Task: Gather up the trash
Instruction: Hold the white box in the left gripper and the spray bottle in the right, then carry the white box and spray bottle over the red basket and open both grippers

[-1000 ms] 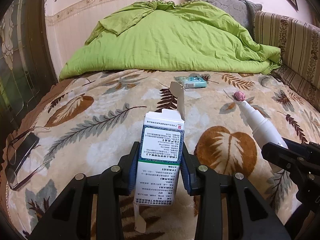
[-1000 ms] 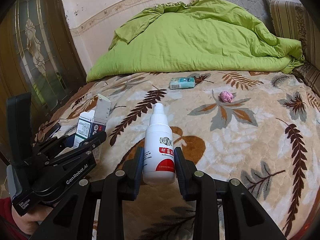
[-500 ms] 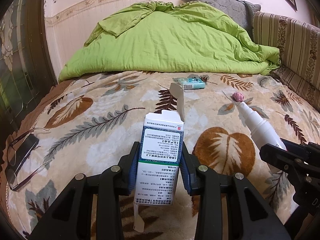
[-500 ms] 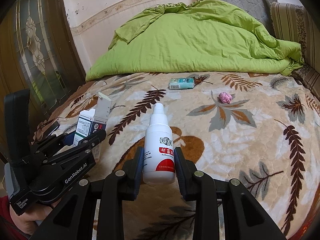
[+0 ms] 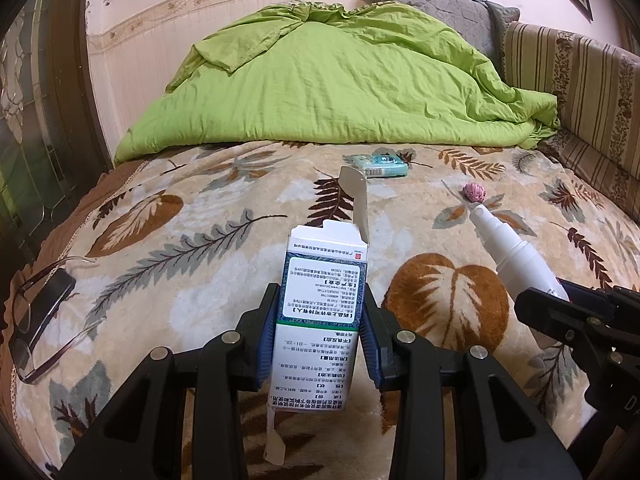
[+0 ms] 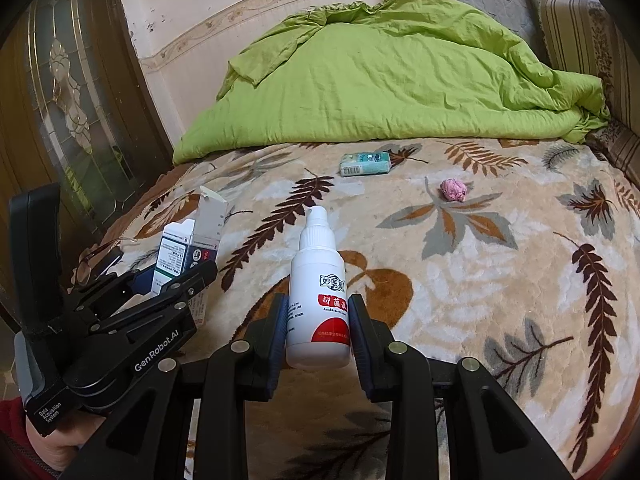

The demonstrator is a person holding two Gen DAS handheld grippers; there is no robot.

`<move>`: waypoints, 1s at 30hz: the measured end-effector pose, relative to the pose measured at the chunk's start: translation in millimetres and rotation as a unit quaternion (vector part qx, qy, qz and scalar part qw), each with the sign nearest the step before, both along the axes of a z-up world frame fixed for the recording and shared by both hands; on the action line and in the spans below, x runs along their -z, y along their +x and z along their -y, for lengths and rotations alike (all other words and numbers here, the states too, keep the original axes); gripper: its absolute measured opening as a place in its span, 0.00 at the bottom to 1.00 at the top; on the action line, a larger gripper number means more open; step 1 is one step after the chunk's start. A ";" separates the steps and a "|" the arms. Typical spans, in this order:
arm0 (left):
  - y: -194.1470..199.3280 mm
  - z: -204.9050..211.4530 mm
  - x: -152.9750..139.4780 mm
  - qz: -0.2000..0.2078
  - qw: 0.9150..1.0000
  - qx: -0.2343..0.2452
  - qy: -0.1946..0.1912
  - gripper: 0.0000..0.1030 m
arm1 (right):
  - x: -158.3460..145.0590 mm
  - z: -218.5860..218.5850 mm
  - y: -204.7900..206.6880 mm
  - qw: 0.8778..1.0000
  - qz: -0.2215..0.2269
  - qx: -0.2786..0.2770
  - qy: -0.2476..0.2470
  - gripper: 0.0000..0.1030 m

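both tools are loaded, so the step in hand looks like carrying two picked-up pieces away to wherever the trash goes; no bin shows in either view, so the next move calls for finding one and letting go over it, then coming back for what lies on the bed. the left gripper is clamped on a white and dark green printed cardboard medicine box, held above the near edge of the leaf-patterned plush blanket; the box's long axis runs away from the tool toward the crumpled lime green duvet at the far edge, with its open flap at the far end. the right gripper is closed on a white plastic spray bottle with a red label, nozzle pointing forward, long axis along the fingers. a small teal tissue packet and a crumpled pink paper ball lie apart near the far edge, and dark-rimmed spectacles rest at the left edge.
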State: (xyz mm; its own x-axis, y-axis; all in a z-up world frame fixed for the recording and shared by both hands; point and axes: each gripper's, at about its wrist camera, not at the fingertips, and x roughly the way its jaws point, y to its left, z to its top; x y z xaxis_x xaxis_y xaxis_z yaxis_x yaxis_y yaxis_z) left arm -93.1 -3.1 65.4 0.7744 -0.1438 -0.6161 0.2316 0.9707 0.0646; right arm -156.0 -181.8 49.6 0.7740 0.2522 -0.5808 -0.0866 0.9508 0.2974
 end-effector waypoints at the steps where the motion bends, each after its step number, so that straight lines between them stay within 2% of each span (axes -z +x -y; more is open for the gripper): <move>1: 0.2 0.7 0.2 0.000 1.000 0.001 0.000 0.34 | -0.1 0.8 -0.2 1.000 0.000 0.001 0.001 0.32; 21: 0.6 2.5 1.5 -0.001 1.000 0.005 -0.002 0.34 | -4.4 6.3 -6.2 1.000 0.002 0.012 0.006 0.32; 24: -0.3 2.7 1.4 -0.006 1.000 0.020 -0.015 0.34 | -7.2 13.6 -9.3 1.000 0.006 0.020 0.020 0.32; 30: -21.1 16.6 -5.4 -0.001 0.997 0.074 -0.019 0.34 | -21.7 50.5 -37.3 0.995 0.018 0.053 0.080 0.32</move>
State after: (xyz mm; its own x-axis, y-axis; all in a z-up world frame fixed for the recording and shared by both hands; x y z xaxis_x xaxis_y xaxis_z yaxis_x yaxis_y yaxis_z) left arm -114.2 -19.8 70.8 0.7414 -0.2793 -0.6101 0.3719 0.9279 0.0271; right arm -193.3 -232.3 71.3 0.8205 0.2550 -0.5117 -0.0017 0.8961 0.4438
